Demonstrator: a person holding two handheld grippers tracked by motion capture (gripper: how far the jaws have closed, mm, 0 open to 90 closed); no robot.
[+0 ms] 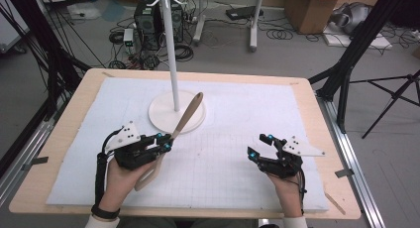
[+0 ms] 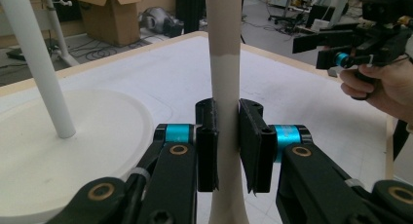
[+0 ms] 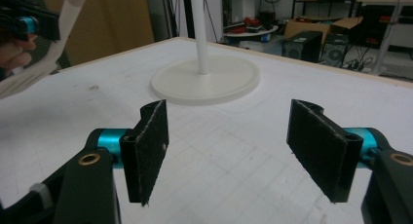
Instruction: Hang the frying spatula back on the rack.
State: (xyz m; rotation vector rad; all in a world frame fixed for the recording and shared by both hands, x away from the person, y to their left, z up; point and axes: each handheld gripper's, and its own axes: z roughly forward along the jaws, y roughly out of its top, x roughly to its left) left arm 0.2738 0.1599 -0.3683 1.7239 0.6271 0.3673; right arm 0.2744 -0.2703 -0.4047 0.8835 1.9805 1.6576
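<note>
Left gripper (image 2: 228,146): 2 jaws pinched on the handle of a wooden spoon (image 1: 184,122), mid-shaft.
Spoon: lifted off the mat, tilted, bowl end high over the stand's base; lower end runs back past the left hand (image 1: 121,181).
Reason for grip (a guess): a mid-handle hold leaves the end free for hanging.
Hanger stand (image 1: 173,54): white pole on a round base (image 1: 161,116), hooks at top, just beyond the spoon.
Right gripper (image 3: 228,151): jaws spread wide, holding nothing, hovering over the white mat (image 1: 237,168), well apart from the stand.

Stand (image 1: 177,110) behind spoon (image 1: 187,118)
</note>
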